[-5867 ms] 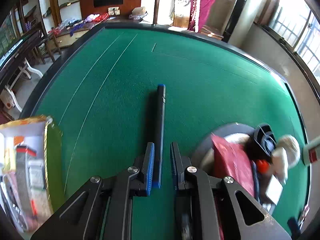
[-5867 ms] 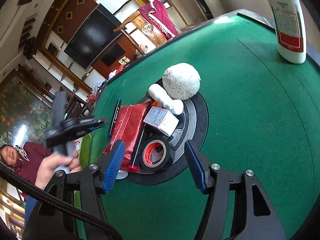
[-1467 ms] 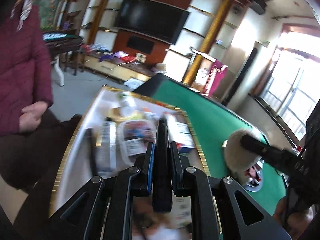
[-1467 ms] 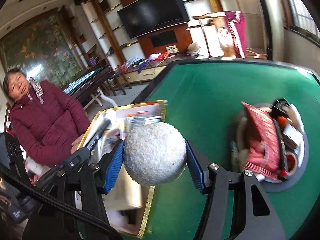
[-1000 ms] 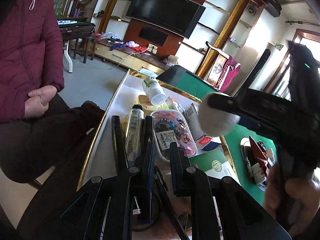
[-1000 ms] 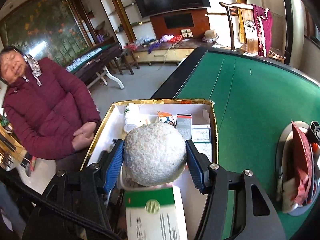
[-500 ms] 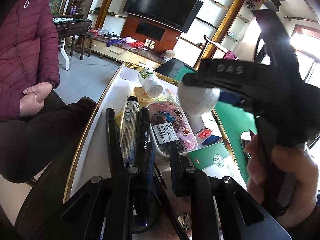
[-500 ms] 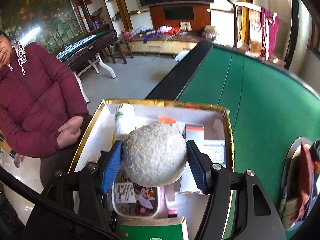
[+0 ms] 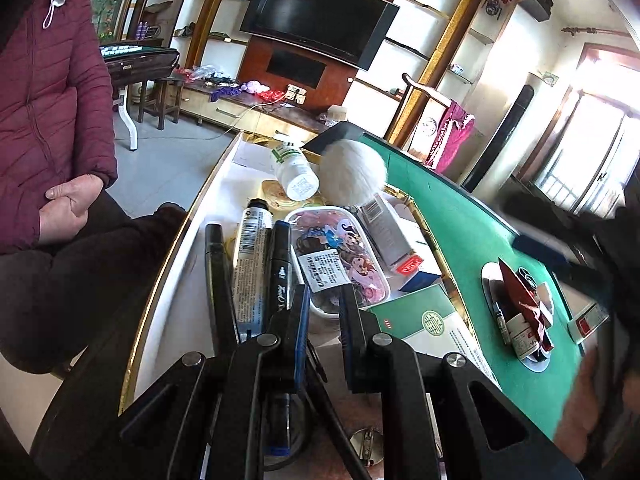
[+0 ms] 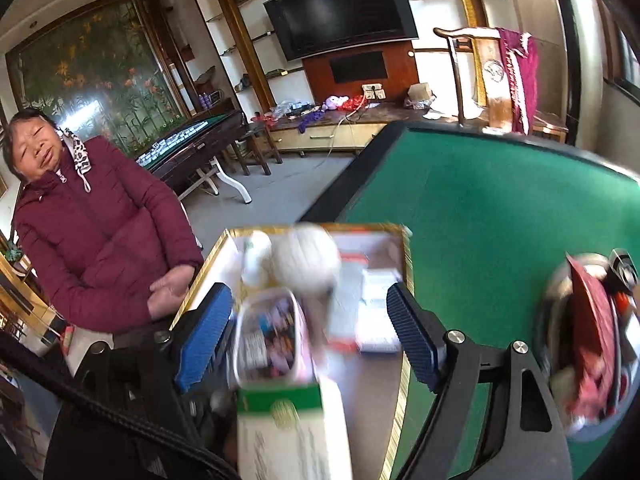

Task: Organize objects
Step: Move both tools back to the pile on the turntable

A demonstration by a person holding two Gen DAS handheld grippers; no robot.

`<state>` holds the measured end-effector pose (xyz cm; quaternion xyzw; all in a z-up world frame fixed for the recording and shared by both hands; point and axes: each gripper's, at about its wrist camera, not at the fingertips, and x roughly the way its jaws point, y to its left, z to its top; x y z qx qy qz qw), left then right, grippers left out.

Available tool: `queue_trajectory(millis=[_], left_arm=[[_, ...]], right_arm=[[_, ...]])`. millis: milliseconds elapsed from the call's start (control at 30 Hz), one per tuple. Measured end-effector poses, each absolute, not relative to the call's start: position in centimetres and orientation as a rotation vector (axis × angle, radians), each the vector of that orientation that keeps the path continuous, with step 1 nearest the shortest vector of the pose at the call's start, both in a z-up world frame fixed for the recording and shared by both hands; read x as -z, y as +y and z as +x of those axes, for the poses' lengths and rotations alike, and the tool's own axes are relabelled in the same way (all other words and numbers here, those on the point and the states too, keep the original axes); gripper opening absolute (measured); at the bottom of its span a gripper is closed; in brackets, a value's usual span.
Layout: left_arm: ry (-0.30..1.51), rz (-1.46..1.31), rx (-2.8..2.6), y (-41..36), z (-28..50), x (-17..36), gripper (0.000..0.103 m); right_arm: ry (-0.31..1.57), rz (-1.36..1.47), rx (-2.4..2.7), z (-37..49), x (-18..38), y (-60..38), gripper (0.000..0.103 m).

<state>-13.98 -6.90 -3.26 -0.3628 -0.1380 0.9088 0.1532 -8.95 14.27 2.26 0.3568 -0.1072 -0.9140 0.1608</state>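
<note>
- As the white fuzzy ball (image 10: 306,258) sits clear of the pads now, I read the right gripper (image 10: 308,336) as released: its jaws have just been opening, and nothing is pressed between them.
- Ball lies in the gold-rimmed white box (image 9: 180,236) at the far end, against a white round pill bottle (image 9: 296,170) and on top of the clutter. Risk: round and perched high, it could roll over the rim toward the green felt counter (image 9: 452,216).
- Right wrist view is smeared; I cannot judge whether the ball has settled.
- Left gripper (image 9: 324,332) is clenched, jaws near together, nothing visibly held. A dark blue marker pen (image 9: 280,268) lies in the box just beyond its left pad, beside a black pen (image 9: 214,268) and a grey tube (image 9: 250,260).
- Risk: the left fingers sit low among the pens and a pink clear-lidded plastic case (image 9: 340,256); pulling out carelessly could drag or flip one.
- Risk: both grippers crowd the same box; the right one passes near the left in the left wrist view, so a collision is possible.
- Still waiting on the round grey tray (image 9: 490,280): a red packet (image 9: 520,288) and small items. The box is already full, so further drops may spill.
- A seated bystander in a maroon padded jacket (image 10: 92,240) is close to the box's outer edge.
</note>
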Motion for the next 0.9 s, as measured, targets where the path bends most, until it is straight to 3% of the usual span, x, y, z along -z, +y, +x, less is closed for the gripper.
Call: queue_trajectory(millis=[333, 600, 733, 900], left_arm=[[-0.313, -1.050, -2.609, -5.0, -13.2, 2.8, 0.012], [-0.219, -1.020, -2.512, 1.1, -10.3, -1.7, 0.012], [-0.138, -1.155, -2.315, 8.3, -11.0, -2.1, 0.012], [-0.054, -1.363, -2.155, 16.7, -14.1, 1.2, 0.012]], right_arm=[[-0.647, 1.014, 2.661, -1.6, 0.7, 30.1, 0.081], [-0.986, 1.000, 2.720, 0.5, 1.4, 38.2, 0.080], [-1.002, 0.974, 2.725, 0.5, 0.8, 37.8, 0.080], [-0.990, 0.927, 2.761, 1.0, 0.4, 37.9, 0.080]])
